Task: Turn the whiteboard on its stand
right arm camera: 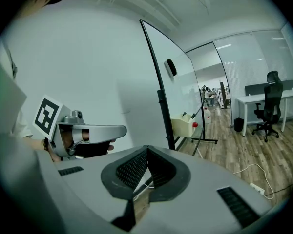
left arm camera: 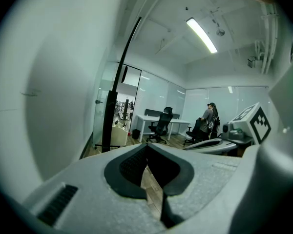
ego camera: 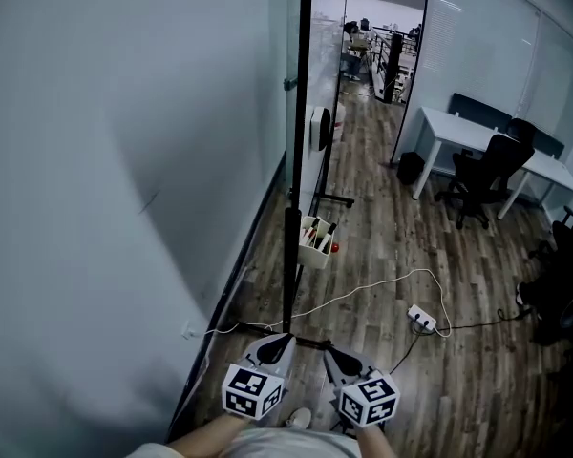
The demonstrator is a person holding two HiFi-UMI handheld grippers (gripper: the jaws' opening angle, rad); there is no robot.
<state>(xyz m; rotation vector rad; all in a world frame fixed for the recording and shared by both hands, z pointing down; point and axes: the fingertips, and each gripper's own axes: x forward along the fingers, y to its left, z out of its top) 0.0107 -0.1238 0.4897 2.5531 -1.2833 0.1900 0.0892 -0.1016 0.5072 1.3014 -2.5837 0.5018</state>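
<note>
The whiteboard (ego camera: 317, 84) stands nearly edge-on to me beside a white wall, in a black frame on a black stand post (ego camera: 291, 265). A dark eraser (ego camera: 322, 127) sticks to its face, and a pale tray (ego camera: 315, 241) with markers hangs low on it. In the right gripper view the board face (right arm camera: 178, 91) runs away to the right of its black edge. My left gripper (ego camera: 272, 351) (left arm camera: 147, 147) and right gripper (ego camera: 339, 359) (right arm camera: 147, 150) hang side by side just short of the post's foot. Both are shut and empty, touching nothing.
A white cable runs across the wood floor to a power strip (ego camera: 422, 319). A white desk (ego camera: 477, 136) and a black office chair (ego camera: 487, 175) stand at the right. A person (left arm camera: 210, 116) stands far off by the glass wall. The white wall (ego camera: 124, 160) fills the left.
</note>
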